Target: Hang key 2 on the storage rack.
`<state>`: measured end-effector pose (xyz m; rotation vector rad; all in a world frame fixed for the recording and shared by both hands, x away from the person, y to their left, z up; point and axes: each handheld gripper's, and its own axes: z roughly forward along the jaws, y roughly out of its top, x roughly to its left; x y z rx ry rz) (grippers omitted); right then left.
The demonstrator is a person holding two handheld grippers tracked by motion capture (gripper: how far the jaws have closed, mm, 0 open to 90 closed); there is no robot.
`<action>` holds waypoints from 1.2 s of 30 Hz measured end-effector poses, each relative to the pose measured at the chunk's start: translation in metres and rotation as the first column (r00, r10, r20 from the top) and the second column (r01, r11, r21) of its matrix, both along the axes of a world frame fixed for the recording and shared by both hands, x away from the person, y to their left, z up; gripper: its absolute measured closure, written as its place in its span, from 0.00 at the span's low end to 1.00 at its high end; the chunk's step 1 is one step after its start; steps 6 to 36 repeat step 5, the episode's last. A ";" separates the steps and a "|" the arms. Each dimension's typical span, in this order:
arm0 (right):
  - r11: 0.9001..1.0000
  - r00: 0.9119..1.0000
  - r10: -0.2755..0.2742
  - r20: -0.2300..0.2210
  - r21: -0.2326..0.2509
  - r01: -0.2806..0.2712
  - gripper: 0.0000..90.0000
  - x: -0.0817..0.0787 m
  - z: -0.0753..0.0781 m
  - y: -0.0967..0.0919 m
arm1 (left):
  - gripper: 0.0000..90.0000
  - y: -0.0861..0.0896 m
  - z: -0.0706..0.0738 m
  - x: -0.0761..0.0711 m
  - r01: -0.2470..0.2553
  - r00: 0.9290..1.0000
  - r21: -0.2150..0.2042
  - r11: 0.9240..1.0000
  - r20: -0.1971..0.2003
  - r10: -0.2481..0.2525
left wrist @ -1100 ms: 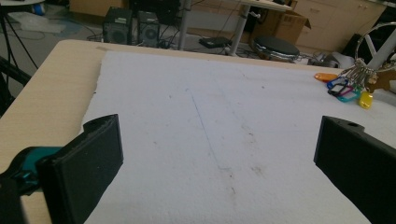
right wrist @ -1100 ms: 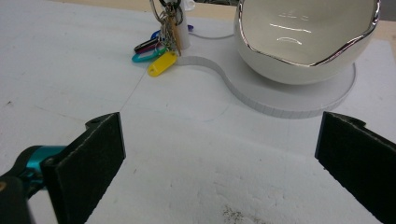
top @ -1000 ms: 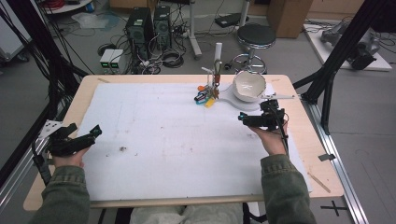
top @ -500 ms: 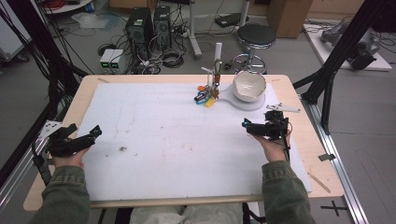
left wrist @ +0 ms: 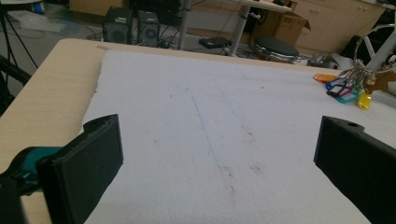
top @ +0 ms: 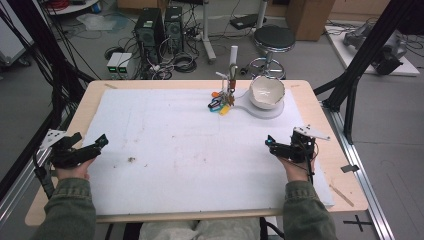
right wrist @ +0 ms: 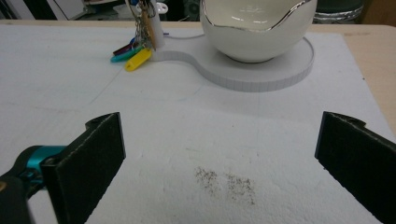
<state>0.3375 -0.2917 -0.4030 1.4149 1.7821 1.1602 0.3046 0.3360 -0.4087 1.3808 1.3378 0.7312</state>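
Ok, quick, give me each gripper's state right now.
Left gripper: open, holding nothing, above the white mat.
Right gripper: open, holding nothing, pointed at the white bowl.

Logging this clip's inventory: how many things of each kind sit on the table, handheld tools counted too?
Tools: 2, the left tool and the right tool, both with jaws apart and holding nothing.
Bowls: 1, a white bowl on a white base.
Key bunches: 1, the keys with coloured tags hanging at the stand's post.
Mats: 1, the white mat.
Total: 5.
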 end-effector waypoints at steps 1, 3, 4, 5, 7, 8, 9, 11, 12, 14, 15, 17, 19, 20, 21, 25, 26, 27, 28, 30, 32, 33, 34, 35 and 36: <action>1.000 1.000 -0.004 0.002 -0.015 0.004 0.01 0.000 0.000 0.000 | 0.02 0.000 0.000 0.001 0.002 1.000 0.005 1.000 -0.002 -0.002; 1.000 1.000 -0.010 0.017 -0.019 0.010 0.01 0.000 0.000 0.000 | 0.02 0.000 0.000 0.002 0.002 1.000 0.005 1.000 -0.001 -0.002; 1.000 1.000 -0.013 0.027 -0.005 0.013 0.01 -0.001 0.001 -0.001 | 0.02 0.000 0.000 0.002 0.004 1.000 0.010 1.000 -0.003 -0.004; 1.000 0.999 -0.012 0.038 -0.002 0.012 0.01 -0.002 0.002 -0.001 | 0.02 0.000 0.000 0.003 0.006 1.000 0.017 1.000 -0.004 -0.006; 1.000 0.999 -0.012 0.038 -0.002 0.012 0.01 -0.002 0.002 -0.001 | 0.02 0.000 0.000 0.003 0.006 1.000 0.017 1.000 -0.004 -0.006; 1.000 0.999 -0.012 0.038 -0.002 0.012 0.01 -0.002 0.002 -0.001 | 0.02 0.000 0.000 0.003 0.006 1.000 0.017 1.000 -0.004 -0.006; 1.000 0.999 -0.012 0.038 -0.002 0.012 0.01 -0.002 0.002 -0.001 | 0.02 0.000 0.000 0.003 0.006 1.000 0.017 1.000 -0.004 -0.006; 1.000 0.999 -0.012 0.038 -0.002 0.012 0.01 -0.002 0.002 -0.001 | 0.02 0.000 0.000 0.003 0.006 1.000 0.017 1.000 -0.004 -0.006; 1.000 0.999 -0.012 0.038 -0.002 0.012 0.01 -0.002 0.002 -0.001 | 0.02 0.000 0.000 0.003 0.006 1.000 0.017 1.000 -0.004 -0.006; 1.000 0.999 -0.012 0.038 -0.002 0.012 0.01 -0.002 0.002 -0.001 | 0.02 0.000 0.000 0.003 0.006 1.000 0.017 1.000 -0.004 -0.006; 1.000 0.999 -0.012 0.038 -0.002 0.012 0.01 -0.002 0.002 -0.001 | 0.02 0.000 0.000 0.003 0.006 1.000 0.017 1.000 -0.004 -0.006; 1.000 0.999 -0.012 0.038 -0.002 0.012 0.01 -0.002 0.002 -0.001 | 0.02 0.000 0.000 0.003 0.006 1.000 0.017 1.000 -0.004 -0.006; 1.000 0.999 -0.012 0.038 -0.002 0.012 0.01 -0.002 0.002 -0.001 | 0.02 0.000 0.000 0.003 0.006 1.000 0.017 1.000 -0.004 -0.006; 1.000 0.999 -0.012 0.038 -0.002 0.012 0.01 -0.002 0.002 -0.001 | 0.02 0.000 0.000 0.003 0.006 1.000 0.017 1.000 -0.004 -0.006; 1.000 0.999 -0.012 0.038 -0.002 0.012 0.01 -0.002 0.002 -0.001 | 0.02 0.000 0.000 0.003 0.006 1.000 0.017 1.000 -0.004 -0.006; 1.000 0.999 -0.012 0.038 -0.002 0.012 0.01 -0.002 0.002 -0.001 | 0.02 0.000 0.000 0.003 0.006 1.000 0.017 1.000 -0.004 -0.006; 1.000 0.999 -0.012 0.038 -0.002 0.012 0.01 -0.002 0.002 -0.001 | 0.02 0.000 0.000 0.003 0.006 1.000 0.017 1.000 -0.004 -0.006; 1.000 0.999 -0.012 0.038 -0.002 0.012 0.01 -0.002 0.002 -0.001 | 0.02 0.000 0.000 0.003 0.006 1.000 0.017 1.000 -0.004 -0.006; 1.000 0.999 -0.012 0.038 -0.002 0.012 0.01 -0.002 0.002 -0.001 | 0.02 0.000 0.000 0.003 0.006 1.000 0.017 1.000 -0.004 -0.006; 1.000 0.999 -0.012 0.038 -0.002 0.012 0.01 -0.002 0.002 -0.001 | 0.02 0.000 0.000 0.003 0.006 1.000 0.017 1.000 -0.004 -0.006; 1.000 0.999 -0.012 0.038 -0.002 0.012 0.01 -0.002 0.002 -0.001 | 0.02 0.000 0.000 0.003 0.006 1.000 0.017 1.000 -0.004 -0.006; 1.000 0.999 -0.012 0.038 -0.002 0.012 0.01 -0.002 0.002 -0.001 | 0.02 0.000 0.000 0.003 0.006 1.000 0.017 1.000 -0.004 -0.006; 1.000 0.999 -0.012 0.038 -0.002 0.012 0.01 -0.002 0.002 -0.001 | 0.02 0.000 0.000 0.003 0.006 1.000 0.017 1.000 -0.004 -0.006; 1.000 0.999 -0.012 0.038 -0.002 0.012 0.01 -0.002 0.002 -0.001 | 0.02 0.000 0.000 0.003 0.006 1.000 0.017 1.000 -0.004 -0.006; 1.000 0.999 -0.012 0.038 -0.002 0.012 0.01 -0.002 0.002 -0.001 | 0.02 0.000 0.000 0.003 0.006 1.000 0.017 1.000 -0.004 -0.006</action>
